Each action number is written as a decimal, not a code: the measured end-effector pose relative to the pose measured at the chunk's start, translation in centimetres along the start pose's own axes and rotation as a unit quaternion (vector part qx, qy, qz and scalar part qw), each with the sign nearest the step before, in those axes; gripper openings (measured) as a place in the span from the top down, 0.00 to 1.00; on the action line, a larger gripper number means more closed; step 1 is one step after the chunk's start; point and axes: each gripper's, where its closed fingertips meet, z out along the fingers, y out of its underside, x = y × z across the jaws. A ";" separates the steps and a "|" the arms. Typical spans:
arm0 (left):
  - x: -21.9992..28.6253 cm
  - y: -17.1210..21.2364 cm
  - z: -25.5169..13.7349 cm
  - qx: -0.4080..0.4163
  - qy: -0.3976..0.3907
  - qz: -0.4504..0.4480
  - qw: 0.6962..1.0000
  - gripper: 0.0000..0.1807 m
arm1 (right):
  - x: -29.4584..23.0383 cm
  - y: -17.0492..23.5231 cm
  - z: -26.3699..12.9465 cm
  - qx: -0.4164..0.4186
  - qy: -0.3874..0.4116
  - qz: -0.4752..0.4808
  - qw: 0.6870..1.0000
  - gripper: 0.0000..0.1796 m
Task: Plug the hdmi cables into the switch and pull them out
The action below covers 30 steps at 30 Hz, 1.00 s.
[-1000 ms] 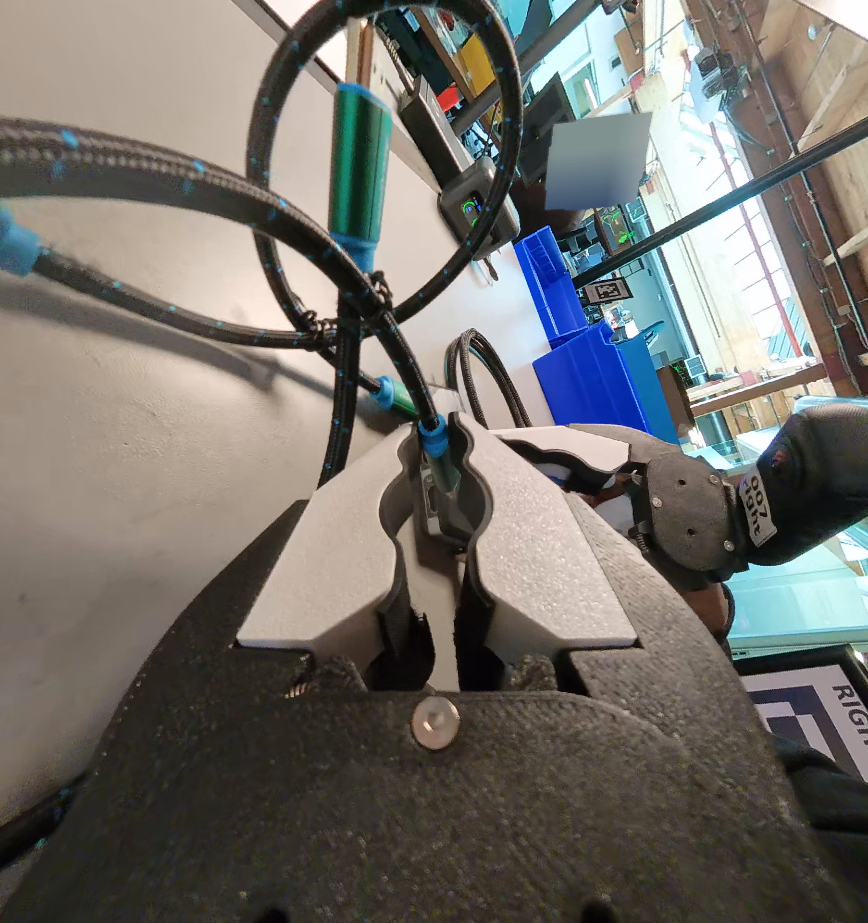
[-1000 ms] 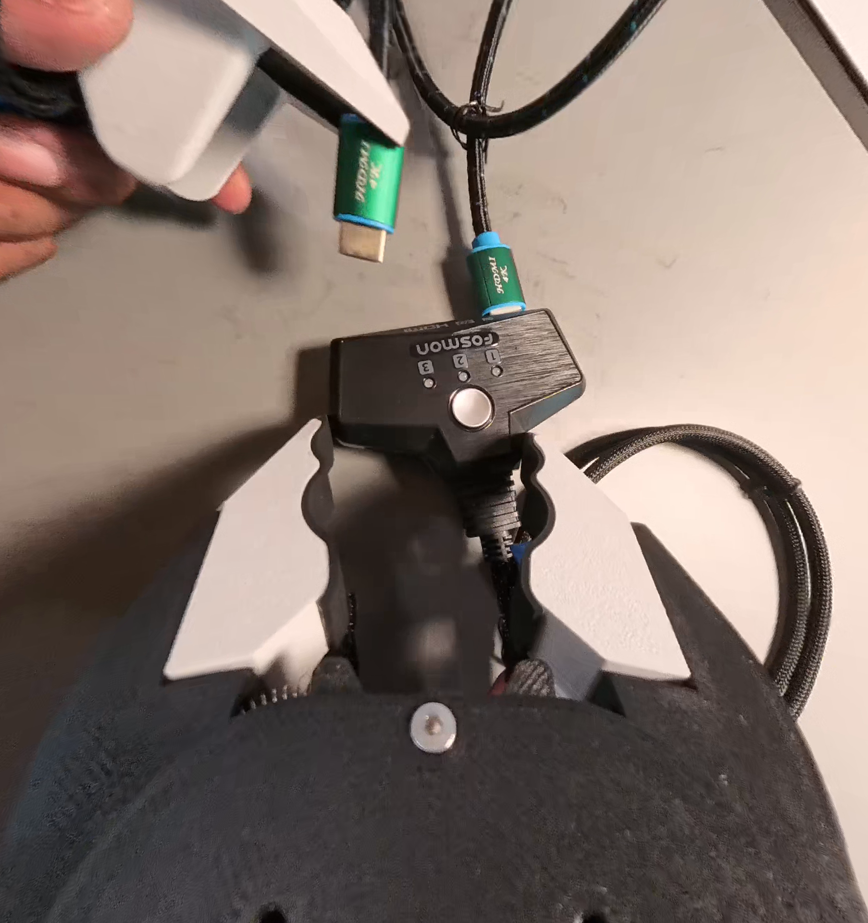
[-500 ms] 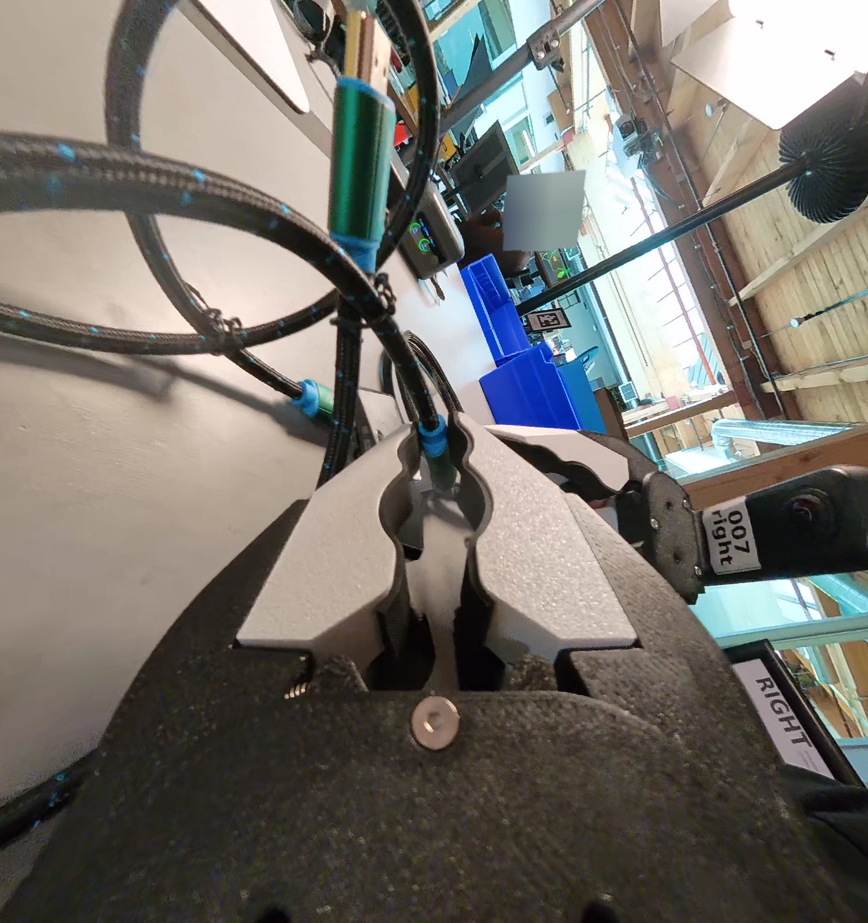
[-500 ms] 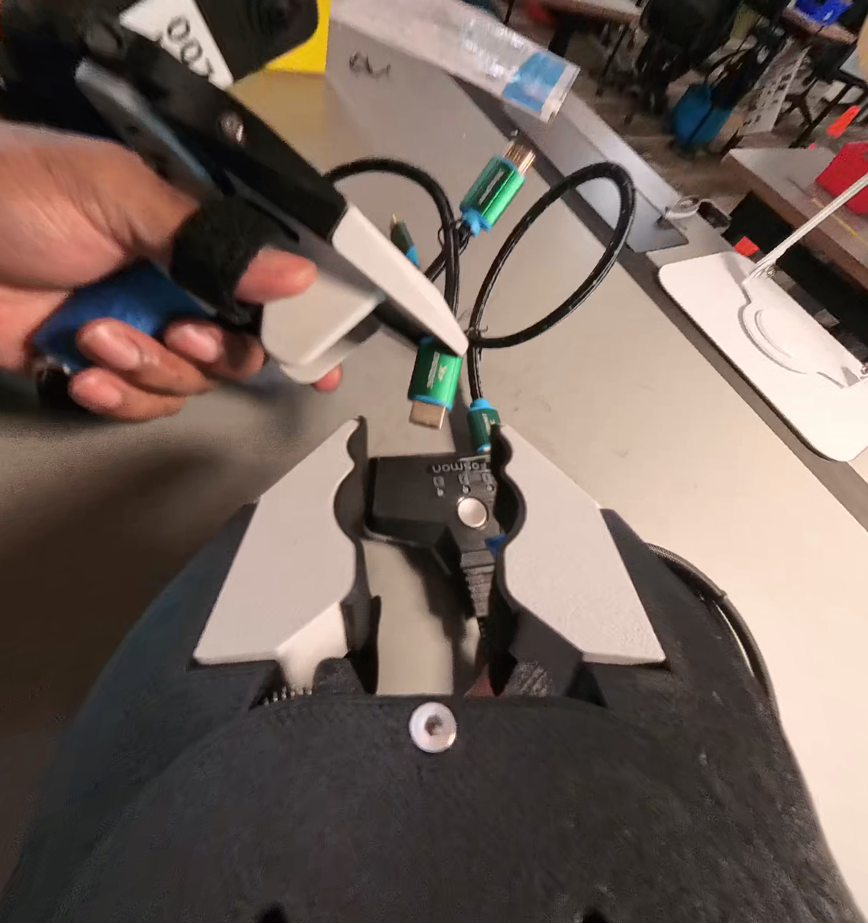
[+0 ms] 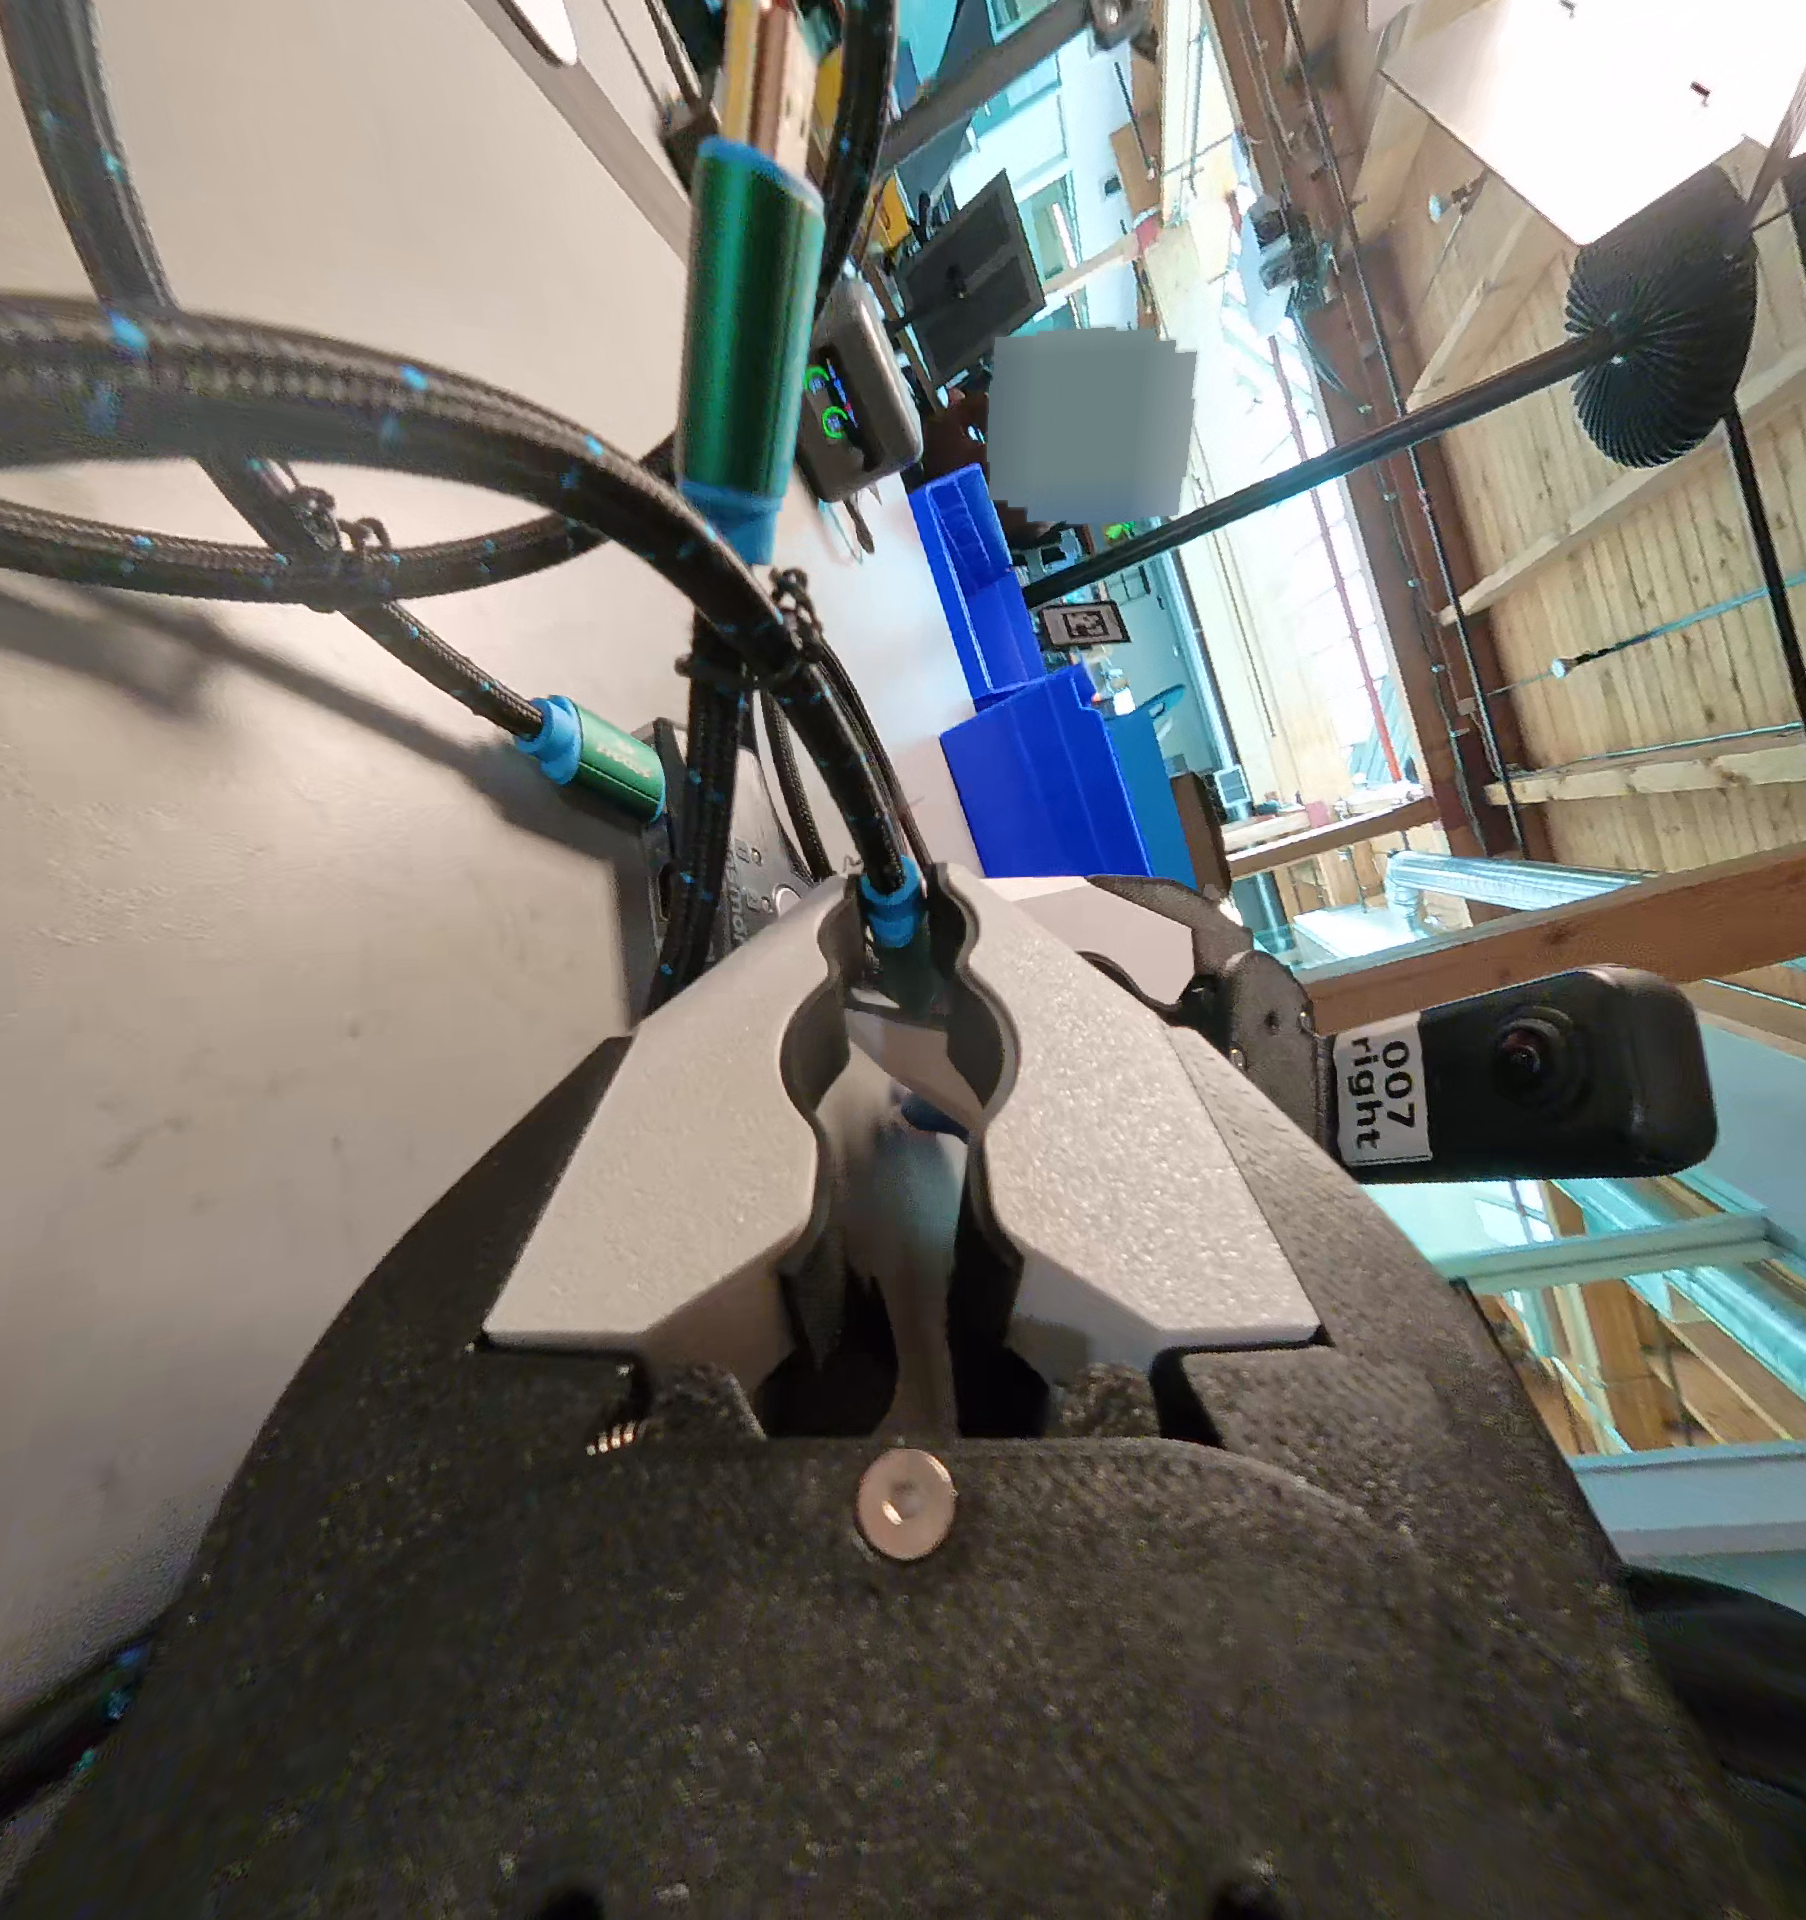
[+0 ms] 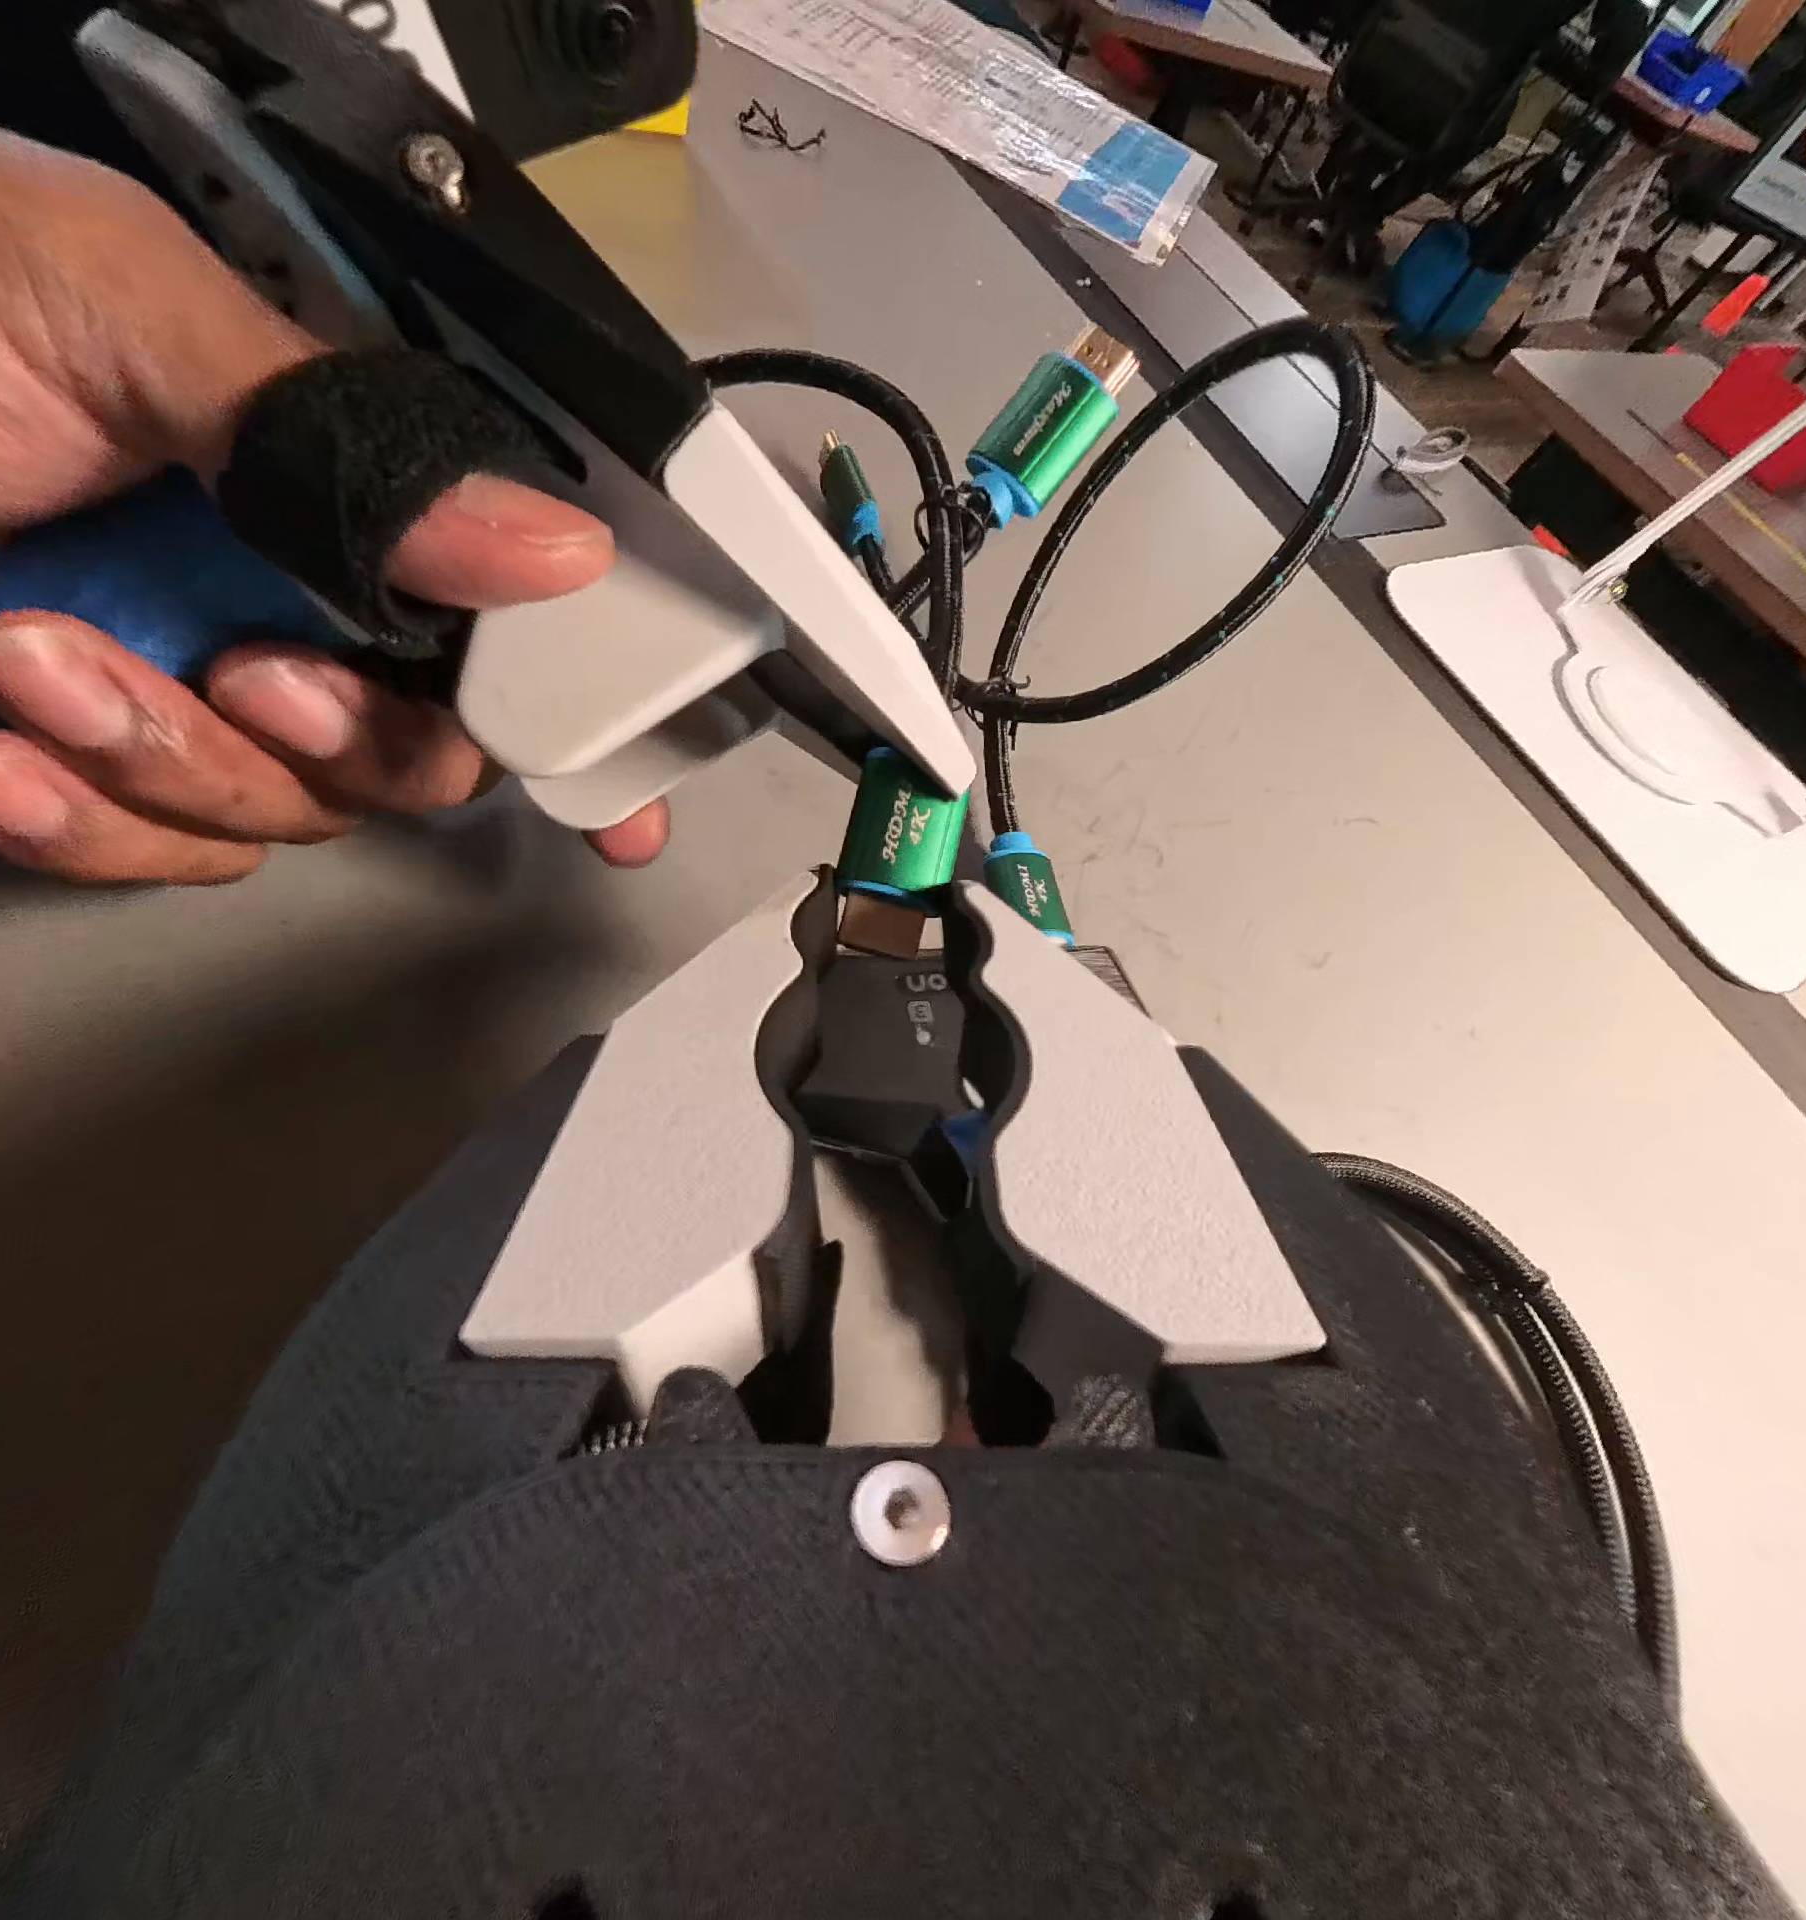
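Closest in, the right hand-held gripper (image 6: 894, 904) is pinching the black switch (image 6: 878, 1049) between its grey fingers, the switch lifted a little off the pale counter (image 6: 1346, 935). Its own lead runs back between the jaws.

At the switch's front edge, one green hdmi plug (image 6: 1029, 885) already sits in a port on the right side. Just left of it, a second green plug (image 6: 899, 836) is tilted, its metal tip touching or almost touching the switch's edge; I can't tell whether it has entered a port. The left hand-held gripper (image 5: 904, 925), gripped by a person's hand (image 6: 151, 582), is pressed together on that plug's rear end.

Beyond the switch, the braided black cables (image 6: 1169, 582) loop over the counter, with a third green plug (image 6: 1044, 421) sticking up loose and a smaller connector (image 6: 845, 480) beside it.

The risk, as I see it, is the angle: pushed in tilted, the plug could jam on the port's lip or scrape it. The switch could also twist in the right fingers, since they hold only its narrow rear. The looped cables might drag the plug sideways too.
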 end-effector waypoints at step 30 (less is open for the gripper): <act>-2.1 -0.4 -0.2 -0.041 -0.033 0.020 0.998 0.93 | 1.2 2.7 -1.6 -0.067 -0.018 -0.021 0.997 0.68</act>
